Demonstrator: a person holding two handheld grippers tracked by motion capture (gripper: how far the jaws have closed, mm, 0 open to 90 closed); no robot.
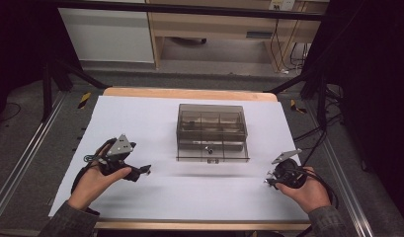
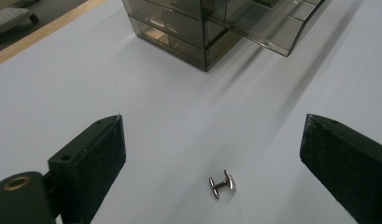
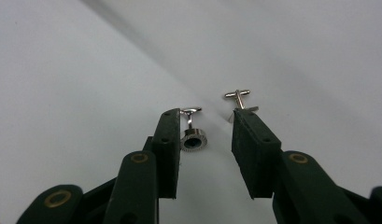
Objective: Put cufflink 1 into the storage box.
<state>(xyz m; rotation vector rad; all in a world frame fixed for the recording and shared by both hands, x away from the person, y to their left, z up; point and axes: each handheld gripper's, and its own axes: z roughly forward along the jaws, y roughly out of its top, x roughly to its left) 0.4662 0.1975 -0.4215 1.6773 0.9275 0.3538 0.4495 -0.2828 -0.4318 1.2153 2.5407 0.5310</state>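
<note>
With our right gripper's (image 3: 205,128) jaws half-spread around the round cufflink (image 3: 194,138), not pinching, and our left gripper's (image 2: 212,154) wide apart, closing could flick it against the second cufflink (image 3: 240,99) just beside.

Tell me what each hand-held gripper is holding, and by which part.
Nothing is held. Left hand-held gripper is open over a cufflink; right hand-held gripper straddles a round cufflink, not pinching.

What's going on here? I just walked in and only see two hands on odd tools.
A person holds a two-jaw gripper in each hand over a white table. The left gripper is wide open above a small silver cufflink. The right gripper has its jaws around a round-faced cufflink, another cufflink just beyond. A smoky drawer box waits mid-table, one drawer pulled out.
</note>
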